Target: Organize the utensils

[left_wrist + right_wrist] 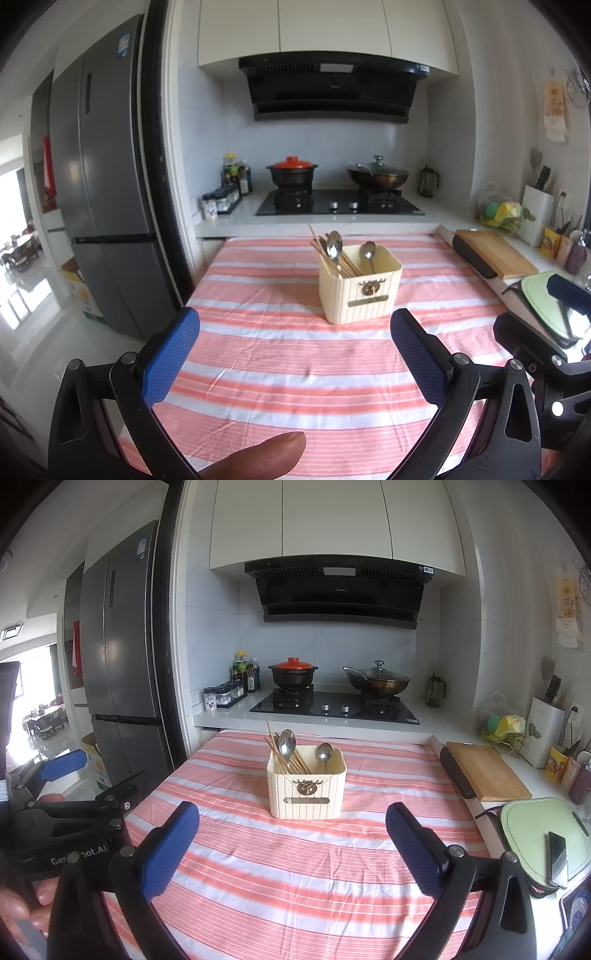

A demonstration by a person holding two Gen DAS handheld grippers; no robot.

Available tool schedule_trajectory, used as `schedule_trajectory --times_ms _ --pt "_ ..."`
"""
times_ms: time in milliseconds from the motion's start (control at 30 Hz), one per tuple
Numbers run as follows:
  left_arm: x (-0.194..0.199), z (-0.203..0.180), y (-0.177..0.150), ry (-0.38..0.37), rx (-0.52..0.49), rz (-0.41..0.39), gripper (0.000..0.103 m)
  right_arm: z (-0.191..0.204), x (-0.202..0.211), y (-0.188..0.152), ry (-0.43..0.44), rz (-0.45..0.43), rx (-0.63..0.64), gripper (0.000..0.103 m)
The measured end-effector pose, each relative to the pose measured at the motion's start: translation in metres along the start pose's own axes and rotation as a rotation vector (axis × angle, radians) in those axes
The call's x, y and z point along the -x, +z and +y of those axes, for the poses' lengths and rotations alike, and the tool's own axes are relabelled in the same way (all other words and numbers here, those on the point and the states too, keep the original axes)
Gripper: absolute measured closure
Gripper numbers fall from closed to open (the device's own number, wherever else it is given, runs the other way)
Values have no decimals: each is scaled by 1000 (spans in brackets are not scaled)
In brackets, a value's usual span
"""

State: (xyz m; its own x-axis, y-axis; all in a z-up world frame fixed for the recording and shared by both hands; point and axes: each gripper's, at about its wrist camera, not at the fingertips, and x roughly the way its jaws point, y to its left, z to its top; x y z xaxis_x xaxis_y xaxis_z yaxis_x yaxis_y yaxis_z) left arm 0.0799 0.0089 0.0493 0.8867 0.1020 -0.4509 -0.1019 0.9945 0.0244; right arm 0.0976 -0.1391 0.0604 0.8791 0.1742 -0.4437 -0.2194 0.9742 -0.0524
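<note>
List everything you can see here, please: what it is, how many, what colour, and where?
Holder: one, cream, mid-table on the cloth.
Spoons: two, silver, upright in the holder.
Chopsticks: a bundle, wooden, leaning left in the holder.
Cloth: one, pink and white stripes, covering the table.
Pot: one, black with red lid, left burner.
Wok: one, dark with glass lid, right burner.
Board: one, wooden, counter at right.
Fridge: one, grey, left.
Bottles: several, dark, left of the stove.
Left tool: blue pads, open, empty, above the cloth.
Right tool: blue pads, open, empty, above the cloth.
</note>
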Motion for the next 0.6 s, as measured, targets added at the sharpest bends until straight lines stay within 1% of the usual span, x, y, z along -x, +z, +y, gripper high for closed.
schedule_trajectory --times_ms 600 --pt "-1 0 2 -2 -4 -2 0 0 1 1 0 1 5 0"
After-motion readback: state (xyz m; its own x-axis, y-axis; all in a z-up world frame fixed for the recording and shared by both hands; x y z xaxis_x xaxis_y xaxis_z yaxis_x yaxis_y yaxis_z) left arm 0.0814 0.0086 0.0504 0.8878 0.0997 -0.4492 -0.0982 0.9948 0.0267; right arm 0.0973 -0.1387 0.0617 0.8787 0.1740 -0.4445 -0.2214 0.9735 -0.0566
